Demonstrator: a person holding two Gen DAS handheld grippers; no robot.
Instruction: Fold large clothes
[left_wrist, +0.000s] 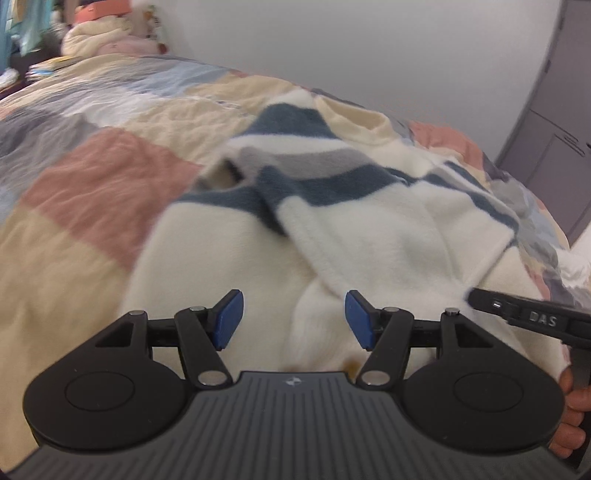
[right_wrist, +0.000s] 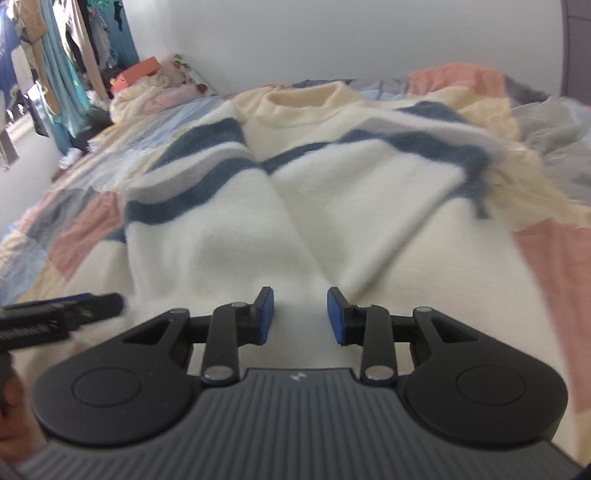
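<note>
A cream fleece sweater (right_wrist: 280, 206) w/ blue & grey stripes is lying spread on a patchwork bedspread (left_wrist: 92, 177) in pink, cream, grey & blue squares; everything below is placed relative to that sweater. Its collar (right_wrist: 299, 101) is pointing toward the far wall, & both sleeves are lying folded in over the body, meeting along a crease down the middle. The left gripper (left_wrist: 294, 319) is hovering over the sweater's near, plain cream part, jaws standing well apart w/ nothing between the blue pads (left_wrist: 229, 319), only fabric showing beneath. The right gripper (right_wrist: 300, 315) is hanging over the near hem end of the sweater, right at the foot of the centre crease, jaws apart though narrower than the left's, gripping nothing. In the left wrist view the right gripper's black finger is showing at the sweater's right edge, tip just beside or touching the folded sleeve cuff; can't tell which. A hand (left_wrist: 570, 413) is showing at that frame's lower right corner. Beyond the sweater's collar end, to the left, a heap of pale bedding (right_wrist: 147, 94) is sitting against the wall, w/ hanging clothes (right_wrist: 55, 62) further left.
</note>
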